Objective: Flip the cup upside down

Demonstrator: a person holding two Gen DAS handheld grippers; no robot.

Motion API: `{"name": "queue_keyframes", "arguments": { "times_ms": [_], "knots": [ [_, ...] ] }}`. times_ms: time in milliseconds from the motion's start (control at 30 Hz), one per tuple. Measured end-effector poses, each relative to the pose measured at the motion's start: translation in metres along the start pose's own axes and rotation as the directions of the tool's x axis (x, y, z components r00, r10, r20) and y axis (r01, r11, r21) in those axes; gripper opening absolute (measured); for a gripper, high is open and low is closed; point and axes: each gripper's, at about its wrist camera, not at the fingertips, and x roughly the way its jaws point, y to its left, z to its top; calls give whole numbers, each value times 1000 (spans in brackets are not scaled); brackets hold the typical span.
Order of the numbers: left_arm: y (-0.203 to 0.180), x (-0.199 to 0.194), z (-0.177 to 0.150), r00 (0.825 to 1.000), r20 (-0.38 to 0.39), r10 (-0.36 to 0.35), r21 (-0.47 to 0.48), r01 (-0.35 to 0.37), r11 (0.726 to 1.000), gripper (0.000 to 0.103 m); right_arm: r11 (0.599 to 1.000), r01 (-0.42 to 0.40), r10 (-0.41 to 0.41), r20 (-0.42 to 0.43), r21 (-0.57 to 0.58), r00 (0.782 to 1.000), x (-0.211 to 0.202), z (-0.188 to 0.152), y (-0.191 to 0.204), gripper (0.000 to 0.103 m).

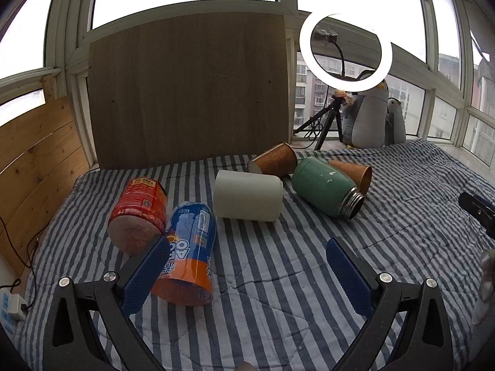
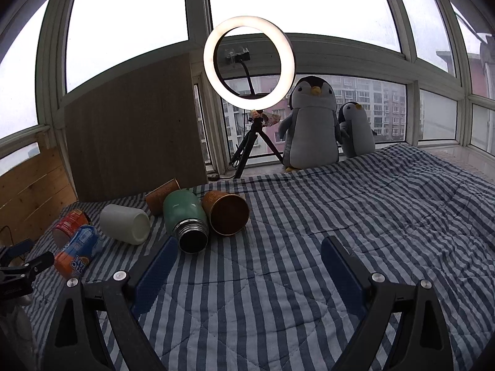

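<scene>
Your left claw (image 1: pixel 247 258) and right claw (image 2: pixel 249 255) both gape empty over the striped quilt (image 2: pixel 340 216). The white cup (image 1: pixel 247 196) lies sideways between the blue bottle (image 1: pixel 188 247) and green flask (image 1: pixel 324 185); bare quilt spreads rightward.

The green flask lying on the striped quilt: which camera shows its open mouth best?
The right wrist view: the green flask points its dark mouth almost straight at that camera. The left wrist view shows it side-on, so mostly body and threaded neck.
</scene>
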Motion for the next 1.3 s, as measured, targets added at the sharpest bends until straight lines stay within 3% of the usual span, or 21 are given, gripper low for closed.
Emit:
{"name": "queue_keyframes", "arguments": {
  "times_ms": [100,200,300,333,433,533,667,733,1000,1167,1300],
  "knots": [
    [-24,34,40,990,-97,-98,-29,95,995,102,998,-43,45,-37,53,998,4,-1,-21,92],
    [-45,76,76,977,-167,-130,-74,119,990,102,997,-46,49,-50,60,998,7,-2,-31,92],
    [-64,123,99,950,-257,-176,-127,147,981,95,996,-62,65,-57,62,996,11,-3,-36,87],
    [-70,140,107,941,-287,-178,-118,150,982,94,996,-67,71,-54,67,996,11,-5,-38,87],
    [-82,186,123,936,-334,-114,-104,84,991,84,995,-81,83,-43,58,996,14,-7,-38,87],
    [-85,227,128,911,-397,-113,-113,74,991,73,994,-95,97,-23,46,995,14,-7,-36,87],
    [-81,263,131,898,-426,-108,-137,54,989,66,994,-107,106,13,22,994,13,-7,-34,87],
    [-82,279,130,883,-453,-126,-145,66,987,60,995,-101,100,33,5,994,13,-7,-32,87],
    [-93,283,122,865,-475,-163,-115,123,986,51,993,-115,114,44,24,993,16,-7,-37,87],
    [-94,267,118,865,-475,-160,-89,133,987,51,994,-100,98,75,32,992,9,-5,-40,87],
    [-95,249,105,853,-484,-195,-67,186,980,60,996,-91,90,92,15,992,6,-4,-37,87]
  ]
}}
